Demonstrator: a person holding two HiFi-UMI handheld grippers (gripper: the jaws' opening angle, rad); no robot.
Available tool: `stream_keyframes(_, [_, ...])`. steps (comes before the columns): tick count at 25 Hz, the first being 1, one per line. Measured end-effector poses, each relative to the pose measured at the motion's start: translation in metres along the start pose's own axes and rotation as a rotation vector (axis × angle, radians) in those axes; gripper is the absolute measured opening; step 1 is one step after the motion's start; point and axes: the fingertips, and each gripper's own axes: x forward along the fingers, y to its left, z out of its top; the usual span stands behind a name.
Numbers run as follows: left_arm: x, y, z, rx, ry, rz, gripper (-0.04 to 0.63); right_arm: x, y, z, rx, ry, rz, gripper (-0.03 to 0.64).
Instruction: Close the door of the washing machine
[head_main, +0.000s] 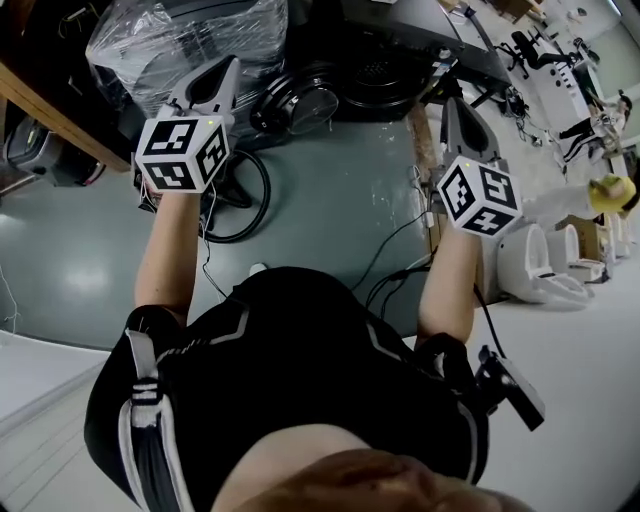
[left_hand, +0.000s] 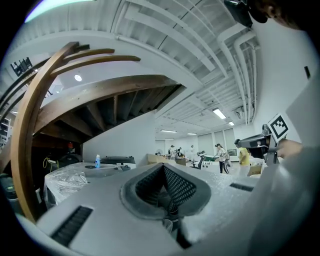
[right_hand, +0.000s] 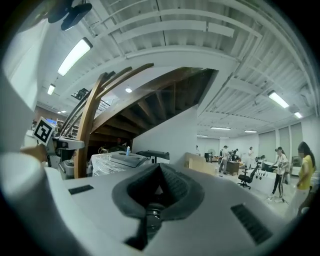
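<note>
Both grippers are held out level in front of the person, above a grey-green floor. My left gripper (head_main: 224, 72) is shut with nothing in it; its jaws meet in a closed point (left_hand: 163, 166). My right gripper (head_main: 453, 106) is shut and empty too (right_hand: 159, 166). Just beyond the two tips, a round dark door (head_main: 298, 101) lies next to a dark machine (head_main: 395, 45). Further off stands a plastic-wrapped machine (left_hand: 67, 181) with a grey top (right_hand: 126, 159) and a small blue bottle (left_hand: 97, 161) on it. Neither gripper touches any of these.
Curved wooden stair beams (left_hand: 30, 135) rise at the left. A black cable loop (head_main: 243, 197) and other cables lie on the floor. White toilets (head_main: 540, 265) stand at the right. Several people (right_hand: 305, 172) stand far off in the hall.
</note>
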Motion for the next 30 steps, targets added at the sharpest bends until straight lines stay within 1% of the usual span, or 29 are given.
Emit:
stream_keyframes(4, [-0.007, 0.012, -0.005, -0.01, 0.007, -0.006, 0.002, 0.008, 0.011, 0.004, 0.033, -0.017, -0.011, 0.005])
stream_keyframes(9, [-0.017, 0.035, -0.011, -0.022, -0.005, -0.022, 0.002, 0.014, 0.034, 0.002, 0.028, 0.019, -0.017, 0.005])
stream_keyframes(11, [-0.02, 0.045, -0.015, -0.029, -0.009, -0.037, 0.002, 0.016, 0.046, 0.002, 0.034, 0.012, -0.018, 0.005])
stream_keyframes(13, [-0.023, 0.053, -0.021, -0.012, -0.006, -0.046, 0.002, 0.015, 0.06, 0.003, 0.035, -0.015, -0.012, 0.005])
stream_keyframes(15, [-0.024, 0.057, -0.026, 0.038, -0.002, -0.048, 0.002, 0.013, 0.072, 0.009, 0.015, -0.044, -0.01, 0.004])
stream_keyframes(16, [-0.022, 0.057, -0.027, 0.054, 0.0, -0.054, 0.002, 0.013, 0.076, 0.011, 0.002, -0.046, -0.017, 0.005])
stream_keyframes(17, [-0.021, 0.057, -0.029, 0.053, 0.002, -0.066, 0.002, 0.013, 0.077, 0.011, -0.01, -0.039, -0.03, 0.005])
stream_keyframes(20, [-0.018, 0.057, -0.034, 0.01, 0.002, -0.107, 0.002, 0.014, 0.077, 0.007, -0.028, -0.001, -0.057, 0.005])
stream_keyframes(23, [-0.012, 0.06, -0.035, 0.004, -0.001, -0.131, 0.002, 0.022, 0.074, 0.004, -0.032, 0.003, -0.058, 0.005])
stream_keyframes(27, [0.002, 0.067, -0.044, -0.02, 0.008, -0.104, 0.002, 0.041, 0.065, -0.01, -0.036, 0.015, -0.03, 0.005])
stream_keyframes(30, [0.021, 0.071, -0.049, -0.011, 0.026, -0.063, 0.002, 0.063, 0.05, -0.016, -0.021, 0.007, -0.004, 0.005])
